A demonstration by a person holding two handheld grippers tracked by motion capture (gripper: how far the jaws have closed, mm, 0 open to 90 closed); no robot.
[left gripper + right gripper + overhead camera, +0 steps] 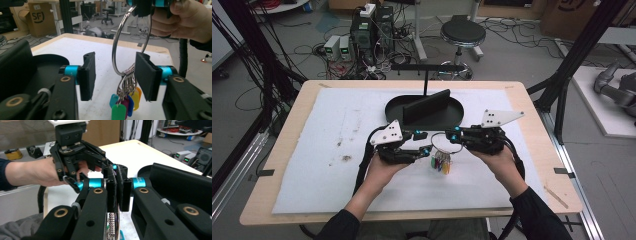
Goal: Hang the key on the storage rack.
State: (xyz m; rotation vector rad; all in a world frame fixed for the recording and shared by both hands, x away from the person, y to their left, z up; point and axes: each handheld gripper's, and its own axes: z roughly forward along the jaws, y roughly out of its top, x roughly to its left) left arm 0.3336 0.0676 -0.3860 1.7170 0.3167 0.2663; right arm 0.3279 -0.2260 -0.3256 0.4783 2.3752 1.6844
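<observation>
A metal key ring (447, 142) with several coloured tags (441, 163) hangs above the white mat at the table's middle. My right gripper (454, 136) is shut on the top of the ring; in the right gripper view its pads (117, 187) are pressed together with the ring's keys (112, 225) dangling below. My left gripper (424, 142) comes in from the left. In the left gripper view its jaws (116, 75) stand apart around the lower ring (114, 55), which sits close to the right pad (147, 75); the left pad (87, 75) is clear of it. The tags (118, 111) hang beneath.
A black oval tray (394, 107) with an upright black slab (427, 106) sits just behind the grippers. The white mat (337, 165) covers most of the wooden table (532, 105). A stool (462, 35) and electronics (362, 35) stand on the floor beyond.
</observation>
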